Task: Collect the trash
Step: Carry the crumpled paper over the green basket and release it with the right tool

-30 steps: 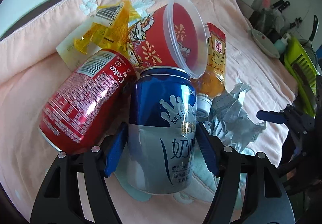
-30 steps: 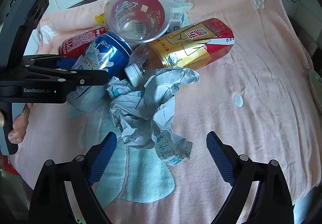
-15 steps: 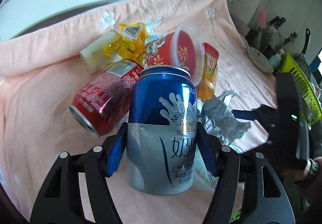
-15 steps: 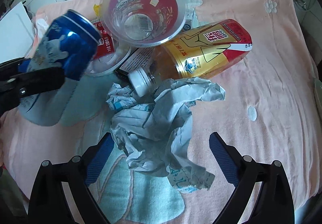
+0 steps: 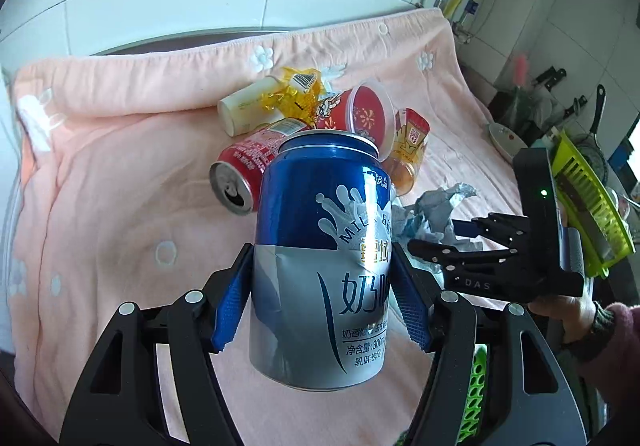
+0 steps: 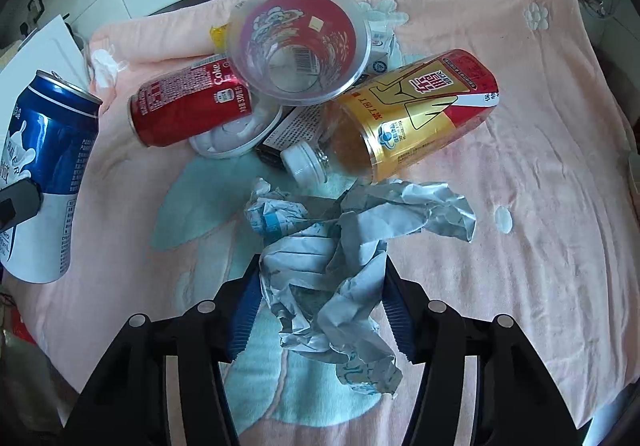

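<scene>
Right up close, the left gripper (image 5: 322, 286) pinches a blue and silver drink can (image 5: 320, 258), with one blue pad on each side of it, and holds the can upright, lifted clear of the pink towel (image 5: 112, 181). Close to the other camera, the right gripper (image 6: 318, 306) has its blue pads against both sides of a crumpled ball of grey-white paper (image 6: 332, 258), so it looks pressed onto the paper, which lies on the towel. A little farther back sit a plastic tea bottle with a gold and red label (image 6: 408, 121), on its side with its white cap pointing at the paper, a red soda can (image 6: 188, 109), also on its side, and a clear plastic cup with a red printed wrap (image 6: 296, 45), tipped over on top of them. Farthest back lies a crinkly yellow wrapper (image 5: 296, 93) beside a pale tube-shaped container (image 5: 244, 109). I think the step now is picking things up, two at once. Next, both hands need to carry their trash to a bin, but no bin can be clearly seen. The paper is loose and floppy, so it could slip out.
</scene>
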`<state>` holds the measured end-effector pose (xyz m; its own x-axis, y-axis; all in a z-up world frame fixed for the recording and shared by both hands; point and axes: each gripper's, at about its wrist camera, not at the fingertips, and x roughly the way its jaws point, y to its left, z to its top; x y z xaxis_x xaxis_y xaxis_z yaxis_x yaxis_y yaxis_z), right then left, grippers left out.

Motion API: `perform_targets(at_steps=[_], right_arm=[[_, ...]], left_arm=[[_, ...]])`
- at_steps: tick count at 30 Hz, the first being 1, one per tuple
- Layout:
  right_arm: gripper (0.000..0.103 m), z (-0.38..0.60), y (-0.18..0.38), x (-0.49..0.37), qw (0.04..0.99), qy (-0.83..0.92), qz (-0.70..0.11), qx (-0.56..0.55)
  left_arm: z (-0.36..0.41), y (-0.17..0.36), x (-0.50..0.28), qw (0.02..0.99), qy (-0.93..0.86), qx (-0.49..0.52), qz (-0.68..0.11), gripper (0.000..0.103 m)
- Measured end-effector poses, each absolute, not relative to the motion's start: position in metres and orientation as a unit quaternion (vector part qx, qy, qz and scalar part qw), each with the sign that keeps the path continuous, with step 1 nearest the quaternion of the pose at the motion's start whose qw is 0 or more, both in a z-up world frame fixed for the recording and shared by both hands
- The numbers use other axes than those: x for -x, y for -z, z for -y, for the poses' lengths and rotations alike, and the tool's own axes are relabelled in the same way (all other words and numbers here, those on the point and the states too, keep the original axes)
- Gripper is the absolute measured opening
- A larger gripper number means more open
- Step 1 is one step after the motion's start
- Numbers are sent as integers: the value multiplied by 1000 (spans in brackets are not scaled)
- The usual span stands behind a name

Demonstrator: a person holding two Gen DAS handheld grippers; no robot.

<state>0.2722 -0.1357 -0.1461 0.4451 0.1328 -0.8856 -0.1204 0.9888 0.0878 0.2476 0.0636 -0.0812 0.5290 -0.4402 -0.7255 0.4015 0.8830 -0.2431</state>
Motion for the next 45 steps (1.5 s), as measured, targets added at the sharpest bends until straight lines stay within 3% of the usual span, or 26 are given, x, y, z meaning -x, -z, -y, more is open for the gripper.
perform_targets(at_steps=[14, 27, 40, 45], right_arm=[[55, 131, 94, -150, 872, -103, -474, 73], [55, 127, 89, -51, 868, -134, -463, 116], [83, 113, 90, -21, 868, -162, -456, 115], [84, 119, 84, -17, 872, -157, -449, 117]], left_arm=[[-55, 61, -132, 891, 216, 46, -396, 65], [-47, 59, -38, 900, 187, 75, -386, 65], [-42, 56, 1, 906, 169, 79, -380, 65], [-36, 61, 6, 903, 171, 76, -386, 65]])
